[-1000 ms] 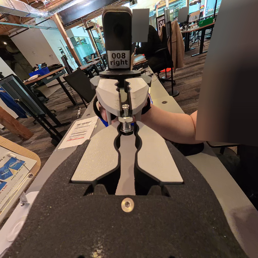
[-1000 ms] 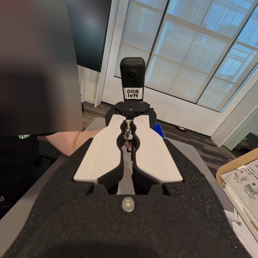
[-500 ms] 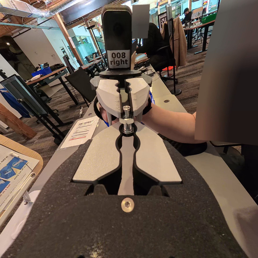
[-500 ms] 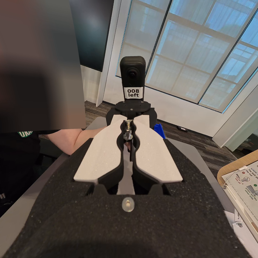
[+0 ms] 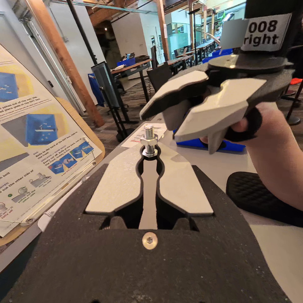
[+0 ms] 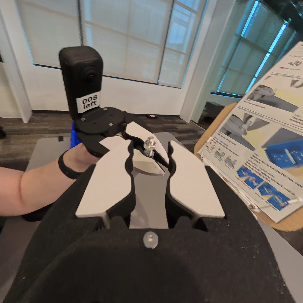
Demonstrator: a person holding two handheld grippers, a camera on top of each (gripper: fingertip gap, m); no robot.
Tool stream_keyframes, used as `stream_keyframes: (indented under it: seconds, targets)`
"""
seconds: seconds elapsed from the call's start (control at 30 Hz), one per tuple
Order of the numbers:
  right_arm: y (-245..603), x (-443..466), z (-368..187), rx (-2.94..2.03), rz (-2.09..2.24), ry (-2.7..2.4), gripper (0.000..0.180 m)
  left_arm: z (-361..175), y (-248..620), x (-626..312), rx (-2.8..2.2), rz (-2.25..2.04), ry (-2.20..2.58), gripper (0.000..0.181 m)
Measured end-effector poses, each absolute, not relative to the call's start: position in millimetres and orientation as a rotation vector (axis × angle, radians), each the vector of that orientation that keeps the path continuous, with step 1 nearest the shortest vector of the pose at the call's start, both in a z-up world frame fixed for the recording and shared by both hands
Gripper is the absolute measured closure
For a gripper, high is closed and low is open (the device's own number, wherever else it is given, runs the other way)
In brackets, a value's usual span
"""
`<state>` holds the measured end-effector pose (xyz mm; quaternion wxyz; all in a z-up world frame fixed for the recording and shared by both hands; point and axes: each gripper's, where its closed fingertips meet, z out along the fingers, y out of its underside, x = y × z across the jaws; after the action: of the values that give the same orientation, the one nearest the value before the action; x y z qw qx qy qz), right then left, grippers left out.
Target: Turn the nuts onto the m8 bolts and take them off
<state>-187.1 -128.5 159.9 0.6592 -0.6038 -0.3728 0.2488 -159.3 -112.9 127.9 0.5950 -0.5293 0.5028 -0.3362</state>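
A silver M8 bolt (image 5: 148, 129) stands upright, its head pinched in the tips of my left gripper (image 5: 149, 153), which is shut on it. A hex nut (image 5: 148, 140) sits partway down the thread. My right gripper (image 5: 159, 126) is open and empty, hanging to the right of the bolt and apart from it. In the right wrist view my right gripper (image 6: 150, 142) has its jaws spread wide. Past them the bolt (image 6: 150, 139) with its nut (image 6: 149, 145) is held by the left gripper (image 6: 148, 154).
An instruction board on a wooden stand (image 5: 41, 139) leans at the left; it also shows in the right wrist view (image 6: 262, 147). A blue bin (image 5: 205, 146) sits on the grey table (image 5: 213, 167) behind the right gripper. A black arm pad (image 5: 249, 188) lies under the person's forearm. Across from one pair of fingers to the other is roughly 4 cm.
My right gripper has opened, let go of the nut and pulled away from the bolt. Both grippers have swung toward the instruction board. The left gripper still holds the bolt.
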Motion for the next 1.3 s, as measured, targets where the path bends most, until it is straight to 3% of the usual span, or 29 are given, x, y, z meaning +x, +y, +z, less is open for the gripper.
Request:
stream_keyframes:
  seconds: [0.9,1.3]
  targets:
    - [-118,-177,157,-1.391,0.586,-0.8,0.158,132,-118,-158,-1.266,-0.889,1.134,0.171]
    - [-123,-181,158,-1.381,0.632,-0.826,0.154,132,-122,-157,-1.269,-0.898,1.146,0.171]
